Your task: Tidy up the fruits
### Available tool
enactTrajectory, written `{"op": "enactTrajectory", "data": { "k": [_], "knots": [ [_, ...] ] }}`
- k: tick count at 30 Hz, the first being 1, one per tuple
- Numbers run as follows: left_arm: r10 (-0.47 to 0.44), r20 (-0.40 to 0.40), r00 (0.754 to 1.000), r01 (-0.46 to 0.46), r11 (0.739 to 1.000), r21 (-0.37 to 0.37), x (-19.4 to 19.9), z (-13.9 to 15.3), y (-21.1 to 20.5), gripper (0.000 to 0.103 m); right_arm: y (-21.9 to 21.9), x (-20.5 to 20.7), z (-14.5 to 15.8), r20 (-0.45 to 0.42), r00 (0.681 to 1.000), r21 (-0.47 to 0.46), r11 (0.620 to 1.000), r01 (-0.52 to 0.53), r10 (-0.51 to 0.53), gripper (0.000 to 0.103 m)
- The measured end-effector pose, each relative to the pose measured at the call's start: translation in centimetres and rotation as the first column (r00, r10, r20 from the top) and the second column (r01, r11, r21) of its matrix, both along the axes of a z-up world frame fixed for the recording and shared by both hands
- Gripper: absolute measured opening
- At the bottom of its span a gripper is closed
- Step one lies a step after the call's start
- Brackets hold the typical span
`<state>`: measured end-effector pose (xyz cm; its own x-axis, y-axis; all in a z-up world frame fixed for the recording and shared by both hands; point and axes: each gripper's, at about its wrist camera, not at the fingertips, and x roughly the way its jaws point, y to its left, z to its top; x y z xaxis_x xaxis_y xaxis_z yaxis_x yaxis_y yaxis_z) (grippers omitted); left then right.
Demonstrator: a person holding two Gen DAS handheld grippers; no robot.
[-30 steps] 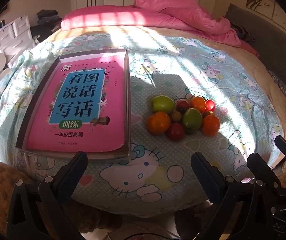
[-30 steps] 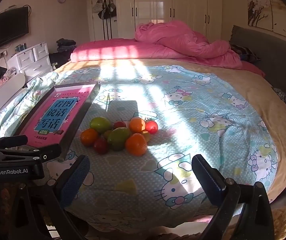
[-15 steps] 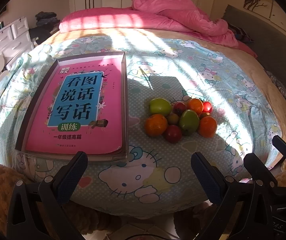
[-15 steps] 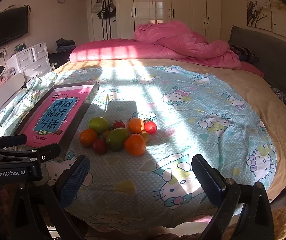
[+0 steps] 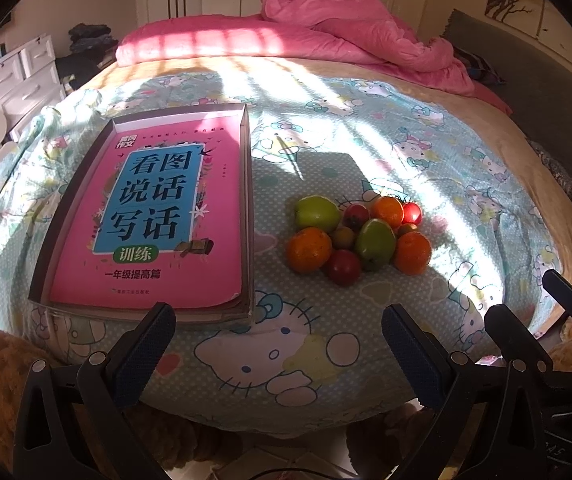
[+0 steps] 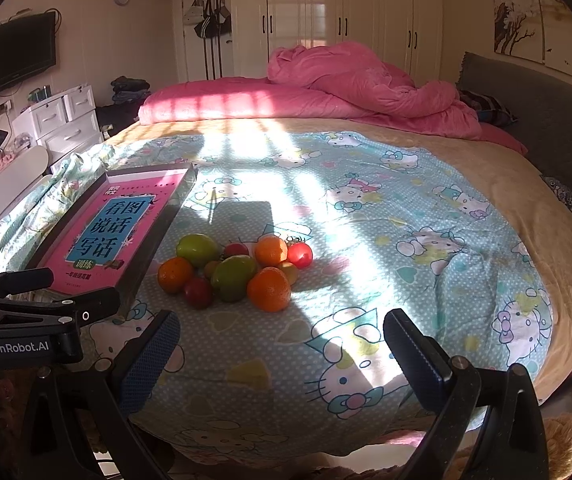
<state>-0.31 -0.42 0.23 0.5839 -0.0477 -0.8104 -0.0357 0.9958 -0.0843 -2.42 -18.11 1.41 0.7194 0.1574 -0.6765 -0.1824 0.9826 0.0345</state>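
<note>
Both claws nearer; fruits (image 5: 357, 236) beyond left claw (image 5: 278, 344).

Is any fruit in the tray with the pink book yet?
No, the fruit pile lies on the bedsheet beside the tray.

Bed (image 5: 365, 128) with boxed book (image 5: 158, 216), fruit pile (image 5: 357, 236), pink quilt (image 5: 349, 28).

The fruit pile (image 5: 359, 236) lies on the bedsheet (image 5: 425, 152), right of the tray (image 5: 248, 184).
</note>
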Motion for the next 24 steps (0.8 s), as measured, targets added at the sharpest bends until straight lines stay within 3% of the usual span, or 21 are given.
{"op": "enactTrajectory", "data": {
  "k": [24],
  "knots": [
    [-0.016, -0.003, 1.0, 0.016, 1.0, -0.013, 0.27, -0.05, -0.18, 0.103, -0.02, 0.13, -0.28, -0.008, 1.0, 0.001, 1.0, 0.003, -0.003, 0.103]
  ]
}}
